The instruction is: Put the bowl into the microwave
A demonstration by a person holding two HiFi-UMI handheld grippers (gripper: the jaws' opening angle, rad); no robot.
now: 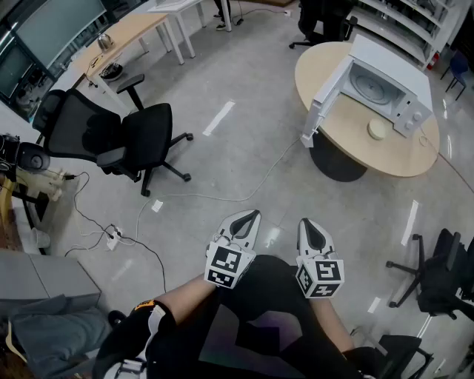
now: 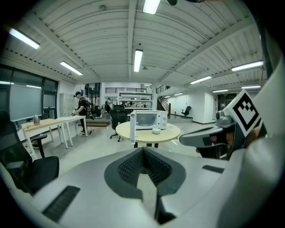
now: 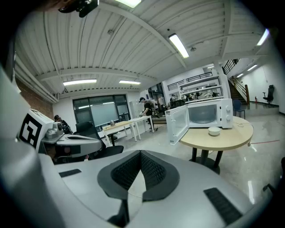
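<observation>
Both tongs are pinched closed on nothing right now. The left tongs (image 1: 248, 222) and the right tongs (image 1: 311, 233) just hang in front of the person's legs. The small white bowl (image 1: 378, 129) is well away across the room, on the round light-wood surface (image 1: 348, 152), just in front of the white microwave (image 1: 389, 85). What worries me is the microwave's door (image 1: 326, 96): it's swung wide and pokes past the rim on the near side, so a sloppy approach could clip it. There's also a thin white cable (image 1: 244, 198) snaking over the glossy grey floor (image 1: 252, 148) between here and there, an easy trip. The bowl looks smooth and rounded too, so I reckon a rim pinch could slip. The room's a big open office, with a black office chair (image 1: 144, 141) off left, a long light-wood desk (image 1: 129, 33) and white shelving (image 1: 415, 22) at the far side.
</observation>
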